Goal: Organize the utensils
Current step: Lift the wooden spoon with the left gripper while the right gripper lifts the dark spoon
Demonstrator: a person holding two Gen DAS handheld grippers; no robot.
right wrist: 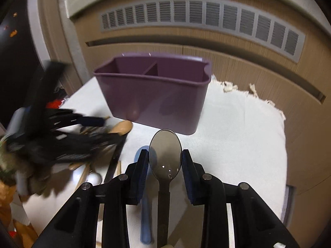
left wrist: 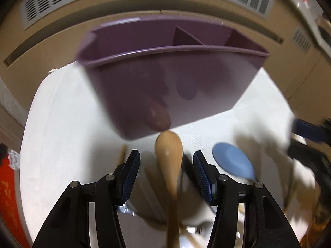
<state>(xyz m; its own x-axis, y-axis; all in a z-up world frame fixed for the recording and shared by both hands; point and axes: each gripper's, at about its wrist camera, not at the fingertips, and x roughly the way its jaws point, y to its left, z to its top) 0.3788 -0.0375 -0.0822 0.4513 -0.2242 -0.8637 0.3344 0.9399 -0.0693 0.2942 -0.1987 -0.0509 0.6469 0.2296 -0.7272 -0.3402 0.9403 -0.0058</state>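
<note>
A purple caddy (left wrist: 165, 78) with divided compartments stands on the white cloth, and its compartments look empty. My left gripper (left wrist: 166, 165) is open, its jaws on either side of a wooden spoon (left wrist: 168, 155) without touching it. A blue spoon (left wrist: 233, 163) lies just to the right. My right gripper (right wrist: 165, 157) is shut on the bowl of a grey translucent spoon (right wrist: 165, 150), in front of the caddy (right wrist: 153, 99). The blue spoon (right wrist: 145, 206) lies under it. In the right wrist view the left gripper (right wrist: 62, 128) is a black blur over the utensil pile.
The white cloth (right wrist: 238, 134) covers a small table with frayed edges at the back. A wooden cabinet with a grey vent grille (right wrist: 198, 18) stands close behind. A pile of wooden and black utensils (right wrist: 99, 155) lies at the left.
</note>
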